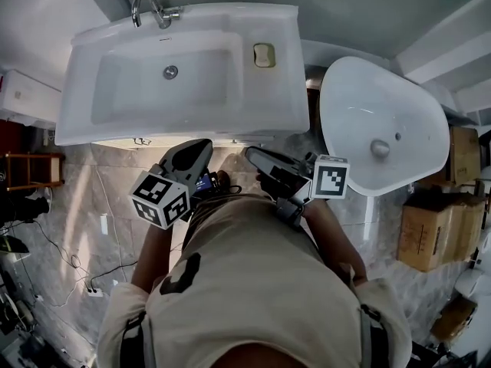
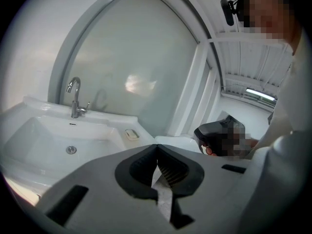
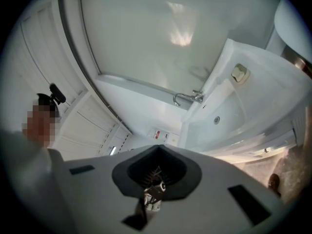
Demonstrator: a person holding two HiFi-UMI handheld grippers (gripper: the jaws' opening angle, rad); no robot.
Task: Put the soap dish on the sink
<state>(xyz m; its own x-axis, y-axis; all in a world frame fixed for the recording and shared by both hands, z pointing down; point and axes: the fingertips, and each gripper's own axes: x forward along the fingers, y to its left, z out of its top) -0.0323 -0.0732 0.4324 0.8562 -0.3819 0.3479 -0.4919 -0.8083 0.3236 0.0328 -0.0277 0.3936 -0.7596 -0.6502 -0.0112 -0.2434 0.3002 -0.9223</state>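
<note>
Sink (image 1: pixel 280 110) ledge holds the soap dish (image 1: pixel 264 55), ahead of closed, empty left tongs (image 1: pixel 202 146) and nearer right tongs (image 1: pixel 250 153).

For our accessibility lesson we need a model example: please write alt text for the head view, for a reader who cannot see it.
A small pale rounded soap dish sits on the right ledge of a white rectangular ceramic sink. Below its front edge a person holds the grey left gripper and right gripper, both shut and empty, touching nothing.

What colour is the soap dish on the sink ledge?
Pale yellowish cream; the soap dish shows best in the head view.
</note>
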